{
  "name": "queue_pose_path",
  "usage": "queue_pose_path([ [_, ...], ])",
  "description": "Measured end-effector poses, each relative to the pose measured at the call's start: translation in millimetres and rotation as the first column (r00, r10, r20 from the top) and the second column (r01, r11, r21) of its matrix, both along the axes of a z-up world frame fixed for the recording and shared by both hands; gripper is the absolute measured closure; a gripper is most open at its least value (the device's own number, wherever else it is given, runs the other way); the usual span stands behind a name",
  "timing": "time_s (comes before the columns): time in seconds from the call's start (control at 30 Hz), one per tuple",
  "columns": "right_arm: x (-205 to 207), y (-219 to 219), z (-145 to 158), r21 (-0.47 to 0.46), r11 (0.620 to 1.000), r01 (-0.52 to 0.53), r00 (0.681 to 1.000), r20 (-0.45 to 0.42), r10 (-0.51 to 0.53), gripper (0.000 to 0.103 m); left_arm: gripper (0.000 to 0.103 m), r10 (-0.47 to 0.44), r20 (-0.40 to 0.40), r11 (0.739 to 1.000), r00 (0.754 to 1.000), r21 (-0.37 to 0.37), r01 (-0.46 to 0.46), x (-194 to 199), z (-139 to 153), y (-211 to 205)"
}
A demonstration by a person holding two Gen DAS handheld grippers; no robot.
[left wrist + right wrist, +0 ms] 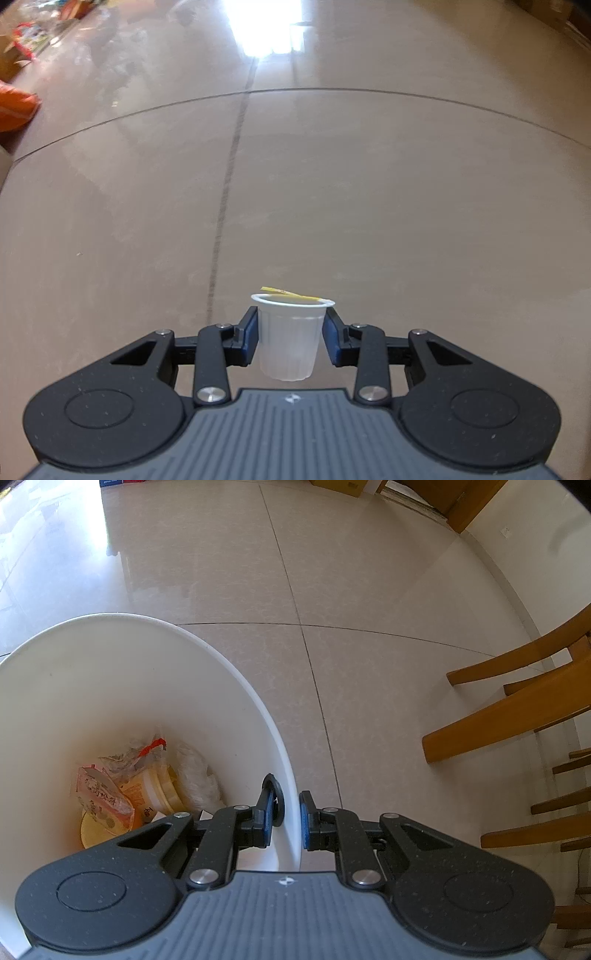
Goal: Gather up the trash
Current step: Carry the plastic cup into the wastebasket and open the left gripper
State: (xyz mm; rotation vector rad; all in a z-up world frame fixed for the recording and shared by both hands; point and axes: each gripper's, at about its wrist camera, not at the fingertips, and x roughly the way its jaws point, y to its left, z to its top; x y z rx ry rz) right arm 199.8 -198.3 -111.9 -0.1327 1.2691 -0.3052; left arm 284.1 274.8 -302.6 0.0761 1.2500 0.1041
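A glossy beige tiled floor (332,192) fills both views, with dark grout lines and a bright glare of light at the far end. In the left wrist view, a small translucent white plastic cup (289,338) sits upright between the blue pads (252,338) of the left hand-held gripper (290,341); the pads press against the cup's two sides, so the cup is grasped. A thin yellow strip (286,292) lies across the cup's rim. An orange bag (14,109) lies at the far left edge.

In the right wrist view, the right hand-held gripper (287,821) is clenched on the wall of a white bin (155,679), one pad inside and one outside the rim. Down in the bin lie crumpled wrappers (105,790), a yellowish tub (155,786) and white tissue (197,775). Wooden chairs (517,709) stand to the right, well apart from the bin.
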Motion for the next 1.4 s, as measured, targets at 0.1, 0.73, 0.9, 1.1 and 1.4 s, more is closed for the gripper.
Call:
queue_pose_path([
  [0.1, -0.3, -1.3, 0.5, 0.006, 1.000, 0.009, 1.000, 0.002, -0.009, 0.086, 0.068, -0.072, -0.012, 0.997, 0.997, -0.013, 0.072, 0.0, 28.8, -20.9],
  [0.73, -0.7, -11.6, 4.0, 0.067, 0.996, 0.059, 0.998, 0.024, -0.061, 0.087, 0.068, -0.639, 0.191, 0.700, 0.745, -0.255, 0.667, -81.6, 293.7, -268.9],
  [0.9, -2.2, -16.3, 4.2, 0.093, 0.994, 0.063, 0.998, 0.025, -0.065, 0.088, 0.056, -0.677, 0.180, 0.654, 0.714, -0.297, 0.696, -92.8, 296.1, -304.2],
  [1.1, -4.5, -20.4, 5.5, 0.111, 0.993, 0.049, 0.998, 0.028, -0.052, 0.088, 0.007, -0.614, 0.191, 0.716, 0.766, -0.272, 0.643, -94.5, 288.0, -310.8],
  [1.4, -5.3, -22.7, 5.8, 0.126, 0.991, 0.049, 0.998, 0.026, -0.053, 0.088, 0.006, -0.472, 0.178, 0.856, 0.864, -0.143, 0.497, -112.7, 258.8, -304.1],
])
